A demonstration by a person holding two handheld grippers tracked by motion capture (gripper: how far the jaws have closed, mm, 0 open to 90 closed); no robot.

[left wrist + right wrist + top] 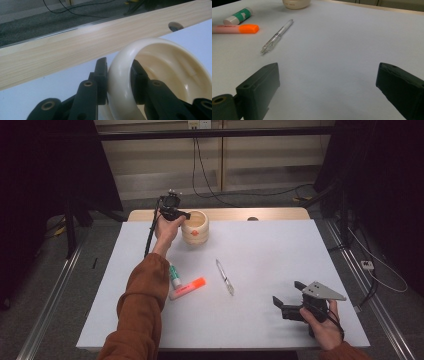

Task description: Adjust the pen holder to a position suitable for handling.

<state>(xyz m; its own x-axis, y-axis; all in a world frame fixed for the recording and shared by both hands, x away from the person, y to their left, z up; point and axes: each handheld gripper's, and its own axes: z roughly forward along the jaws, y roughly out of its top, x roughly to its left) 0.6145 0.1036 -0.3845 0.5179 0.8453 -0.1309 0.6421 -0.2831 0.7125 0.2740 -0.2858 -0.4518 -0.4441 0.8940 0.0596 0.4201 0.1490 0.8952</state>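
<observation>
A cream round pot (195,228) stands on the white table (260,250) near its far edge. My left gripper (186,215) is shut on the pot's left rim; in the left gripper view one black jaw sits outside the cream pot's wall (120,82) and the other inside, both pads pressing on it, the left gripper (119,77) straddling the rim. My right gripper (288,292) rests low at the front right of the table, held by a hand. Its jaws stand wide apart in the right gripper view, with nothing but bare table between them at the right gripper (327,82).
A clear pen (225,277) lies mid-table. An orange-capped highlighter (187,288) and a green-and-white glue stick (174,276) lie beside the left forearm. A wooden strip (240,213) with a hole runs along the table's far edge. Cables cross the floor beyond.
</observation>
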